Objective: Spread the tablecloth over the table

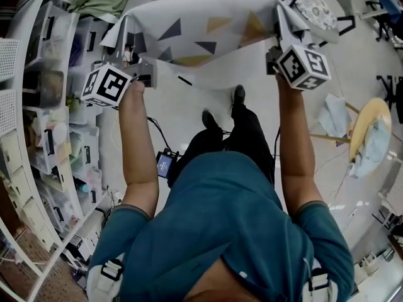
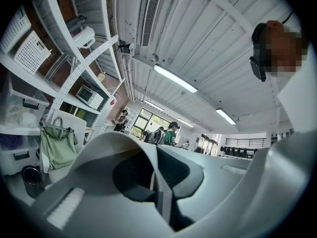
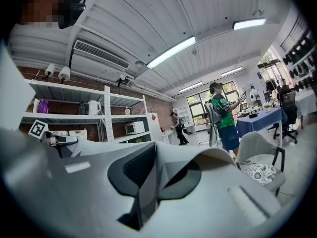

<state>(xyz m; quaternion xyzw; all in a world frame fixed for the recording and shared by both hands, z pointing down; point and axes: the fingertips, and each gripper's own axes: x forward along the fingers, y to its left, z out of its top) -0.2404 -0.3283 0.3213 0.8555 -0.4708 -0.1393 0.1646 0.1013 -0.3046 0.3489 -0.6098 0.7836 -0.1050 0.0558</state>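
A white tablecloth (image 1: 201, 33) printed with grey and yellow triangles hangs stretched in the air between both grippers, in front of the person's legs. My left gripper (image 1: 133, 58) is shut on the cloth's left corner, and my right gripper (image 1: 282, 39) is shut on its right corner. In the left gripper view the jaws (image 2: 157, 182) are pressed together with a fold of tablecloth (image 2: 124, 148) draped over them. In the right gripper view the jaws (image 3: 148, 182) pinch the tablecloth (image 3: 213, 192) the same way, and the cloth covers most of the fingers.
Shelves with plastic bins (image 1: 44, 137) run along the left. A round wooden table (image 1: 368, 128) with a pale cloth on it stands at the right, and a chair with a patterned seat (image 1: 317, 11) is ahead on the right. People (image 3: 223, 118) stand further off.
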